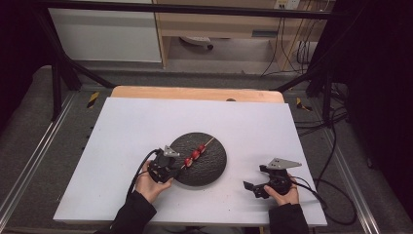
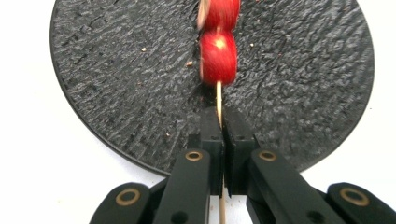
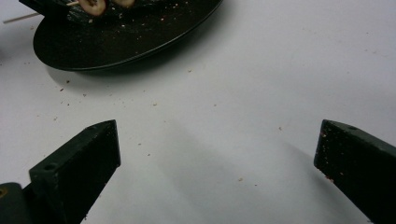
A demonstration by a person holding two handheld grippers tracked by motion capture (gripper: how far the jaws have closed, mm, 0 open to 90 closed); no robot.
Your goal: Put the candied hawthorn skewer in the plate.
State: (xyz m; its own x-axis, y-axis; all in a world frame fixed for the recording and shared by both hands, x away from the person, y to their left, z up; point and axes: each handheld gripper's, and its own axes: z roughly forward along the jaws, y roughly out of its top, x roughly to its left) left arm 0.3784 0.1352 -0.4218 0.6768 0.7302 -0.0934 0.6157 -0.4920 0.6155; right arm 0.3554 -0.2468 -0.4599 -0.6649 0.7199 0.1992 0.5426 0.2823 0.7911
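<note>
Skewer (image 2: 219, 100) clamped at its bare end in left tool (image 2: 222, 122), keeping berries (image 2: 218, 57) ahead over plate (image 2: 116, 84); right tool (image 3: 217, 149) gapes apart, idle on counter (image 3: 261, 84).

One round black textured plate (image 1: 210, 168); one thin wooden skewer (image 1: 208, 143); three red fruit pieces (image 1: 195, 155) threaded on it; two black handheld grippers.
</note>
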